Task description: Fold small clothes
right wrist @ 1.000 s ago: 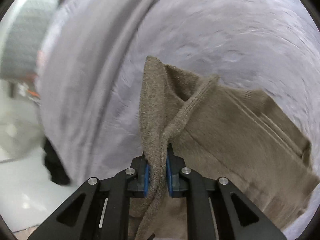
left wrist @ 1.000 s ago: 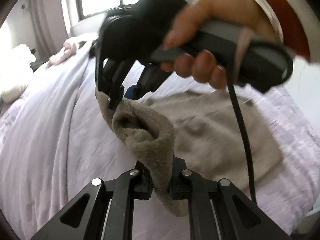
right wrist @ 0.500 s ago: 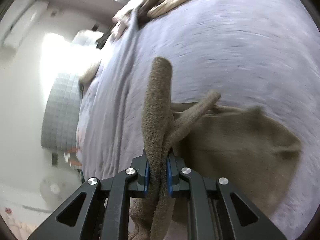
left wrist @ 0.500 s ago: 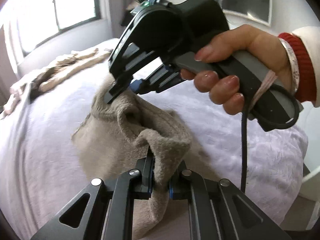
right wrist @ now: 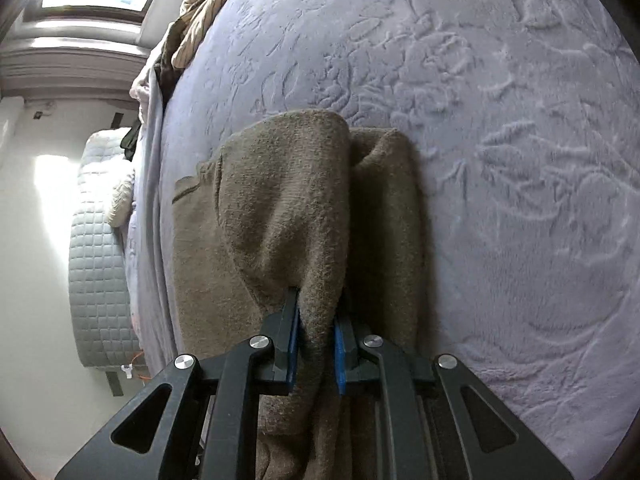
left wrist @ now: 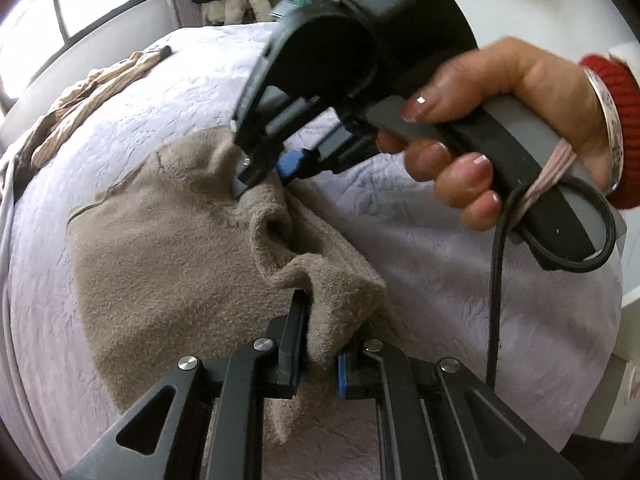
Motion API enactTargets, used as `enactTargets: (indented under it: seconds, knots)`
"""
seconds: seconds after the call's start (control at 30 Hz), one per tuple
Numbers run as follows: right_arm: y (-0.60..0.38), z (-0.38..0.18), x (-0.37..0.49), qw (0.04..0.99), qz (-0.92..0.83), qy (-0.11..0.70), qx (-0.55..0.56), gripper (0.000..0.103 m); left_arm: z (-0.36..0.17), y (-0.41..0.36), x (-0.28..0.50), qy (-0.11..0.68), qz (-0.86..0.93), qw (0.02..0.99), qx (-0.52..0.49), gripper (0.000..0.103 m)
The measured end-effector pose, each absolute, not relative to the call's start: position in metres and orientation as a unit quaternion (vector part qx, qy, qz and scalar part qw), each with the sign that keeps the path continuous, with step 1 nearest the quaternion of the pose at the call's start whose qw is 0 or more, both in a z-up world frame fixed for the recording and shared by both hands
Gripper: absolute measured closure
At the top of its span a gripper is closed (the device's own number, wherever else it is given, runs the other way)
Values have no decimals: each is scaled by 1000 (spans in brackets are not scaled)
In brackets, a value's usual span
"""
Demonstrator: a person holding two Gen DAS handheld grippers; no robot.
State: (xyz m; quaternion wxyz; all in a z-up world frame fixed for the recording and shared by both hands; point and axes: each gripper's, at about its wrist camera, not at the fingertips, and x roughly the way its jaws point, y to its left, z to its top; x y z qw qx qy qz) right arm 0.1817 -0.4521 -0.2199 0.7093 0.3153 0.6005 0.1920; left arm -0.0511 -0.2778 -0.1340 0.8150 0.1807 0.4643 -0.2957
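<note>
A small tan knit garment lies on the lilac bedspread. My left gripper is shut on one edge of it, with cloth bunched between the pads. My right gripper shows in the left wrist view, held by a hand, and is shut on another part of the same edge farther away. In the right wrist view the right gripper pinches a fold of the garment, which drapes over the rest of the cloth on the bed.
A pile of striped beige clothes lies at the far side of the bed, also in the right wrist view. A grey quilted headboard stands beyond the bed edge. A window is behind.
Both grippers carried the held edge across and down over the garment. The cloth now lies folded and flatter on the bed; both stay shut.
</note>
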Motion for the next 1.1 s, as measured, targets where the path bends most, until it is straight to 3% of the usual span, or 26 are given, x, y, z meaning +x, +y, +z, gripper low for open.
enactTargets:
  seconds: [0.03, 0.07, 0.1, 0.17, 0.37, 0.47, 0.6, 0.73, 0.87, 0.9, 1.1]
  knots:
    - [-453, -219, 183, 708, 195, 601, 315, 88, -134, -275, -48, 468, -291, 815, 178, 91]
    - [-449, -220, 180, 706, 196, 602, 317, 88, -133, -272, -48, 470, -284, 816, 178, 84]
    - [-450, -219, 180, 705, 197, 603, 318, 87, -132, -268, -47, 472, -279, 817, 179, 58]
    - [-448, -217, 181, 705, 193, 605, 315, 83, -122, -254, -46, 459, -262, 831, 174, 20]
    - [-450, -217, 183, 700, 188, 604, 331, 79, -96, -209, -47, 454, -251, 840, 160, 19]
    - [-443, -206, 183, 716, 185, 606, 294, 88, -95, -178, -16, 465, -197, 853, 132, 19]
    - [-433, -177, 175, 753, 180, 591, 228, 90, -106, -136, 29, 483, -115, 865, 81, 19]
    - [-437, -196, 169, 752, 149, 610, 203, 90, -141, -126, 56, 529, -82, 842, 64, 19]
    - [-453, -211, 164, 737, 139, 608, 263, 87, -156, -121, 55, 545, -76, 834, 38, 19]
    - [-457, -210, 162, 733, 136, 607, 275, 81, -154, -120, 54, 545, -75, 834, 33, 19]
    - [-456, -169, 135, 740, 167, 598, 259, 79, -153, -119, 52, 549, -76, 831, 40, 19]
